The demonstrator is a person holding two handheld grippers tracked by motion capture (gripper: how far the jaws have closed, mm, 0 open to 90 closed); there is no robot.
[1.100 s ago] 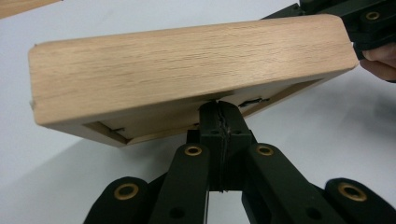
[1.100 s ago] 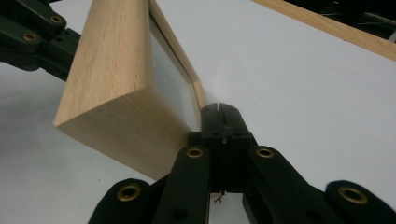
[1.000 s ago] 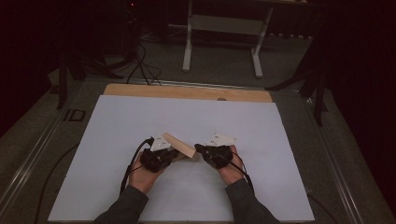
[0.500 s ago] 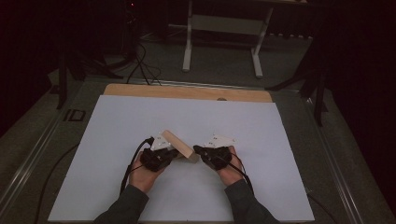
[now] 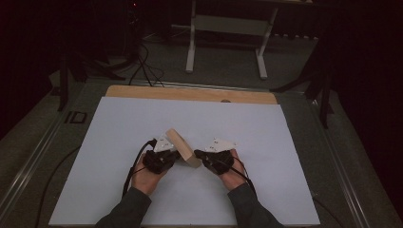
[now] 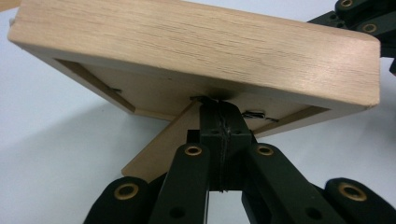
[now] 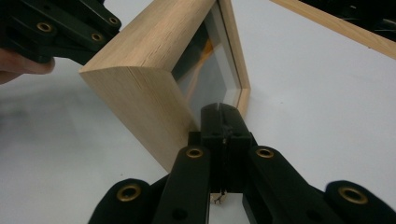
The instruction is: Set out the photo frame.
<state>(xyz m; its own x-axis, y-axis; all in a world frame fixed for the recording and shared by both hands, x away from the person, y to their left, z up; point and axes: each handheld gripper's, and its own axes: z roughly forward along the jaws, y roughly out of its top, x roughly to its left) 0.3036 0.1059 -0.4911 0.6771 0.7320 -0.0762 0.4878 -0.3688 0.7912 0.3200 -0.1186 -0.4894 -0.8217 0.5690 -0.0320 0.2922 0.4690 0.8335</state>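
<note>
Where the two hands meet near the front middle of the white worktop (image 5: 119, 142), a small wooden picture frame (image 5: 183, 148) stands tilted between them. The left tool (image 6: 219, 112) has its jaws pressed together against the back of the frame, by a thin prop leg (image 6: 159, 144) that angles down to the surface — whether they pinch a small metal clip there is hard to tell. The right tool (image 7: 220, 114) also has its jaws together, their tips resting at the frame's lower front edge (just beside the glass, which shows an orange glint). From above, each hand — the left hand (image 5: 146, 176) and the right hand (image 5: 233, 173) — grips its tool on either side of the frame.
</note>
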